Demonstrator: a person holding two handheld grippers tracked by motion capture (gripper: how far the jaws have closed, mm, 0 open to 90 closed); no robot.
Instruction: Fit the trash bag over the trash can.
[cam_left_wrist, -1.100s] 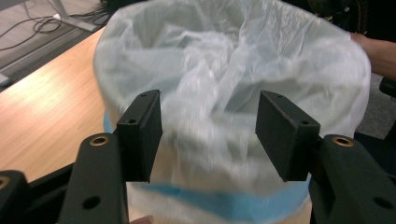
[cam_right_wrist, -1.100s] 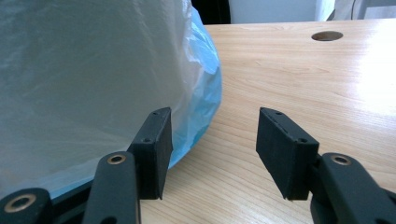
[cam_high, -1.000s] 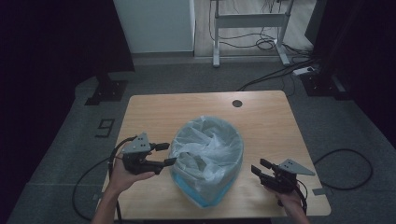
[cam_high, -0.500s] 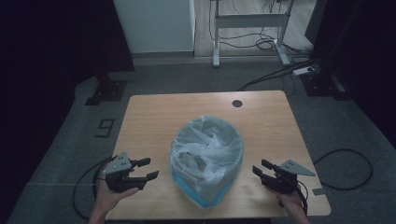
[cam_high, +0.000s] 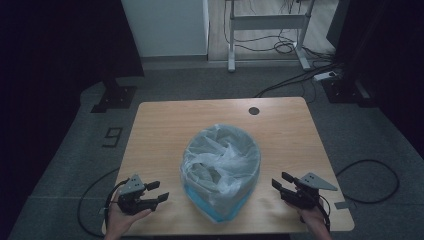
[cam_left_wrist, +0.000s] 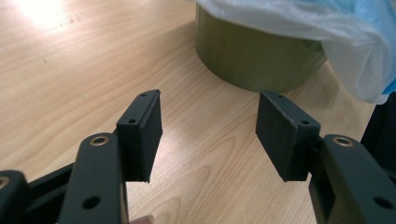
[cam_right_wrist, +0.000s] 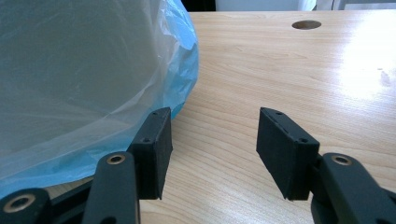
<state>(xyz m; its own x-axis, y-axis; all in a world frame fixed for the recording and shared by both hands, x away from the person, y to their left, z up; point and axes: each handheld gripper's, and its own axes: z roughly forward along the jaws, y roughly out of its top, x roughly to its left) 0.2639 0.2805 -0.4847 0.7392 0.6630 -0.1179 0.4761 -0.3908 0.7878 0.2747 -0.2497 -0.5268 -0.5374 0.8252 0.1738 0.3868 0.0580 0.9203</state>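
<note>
Two grippers low at the near edge of the light wooden desk (cam_high: 165, 125), jaws parted on nothing: left gripper (cam_high: 156, 191) and right gripper (cam_high: 280, 181), either side of the round olive-green bin lined with a translucent pale-blue plastic bag (cam_high: 221, 165), mid-desk. Bin wall largely hidden under bag folds; contents impossible to make out. Forearms cut off below. Readable: "9" on a dark floor mat (cam_high: 113, 136).
</note>
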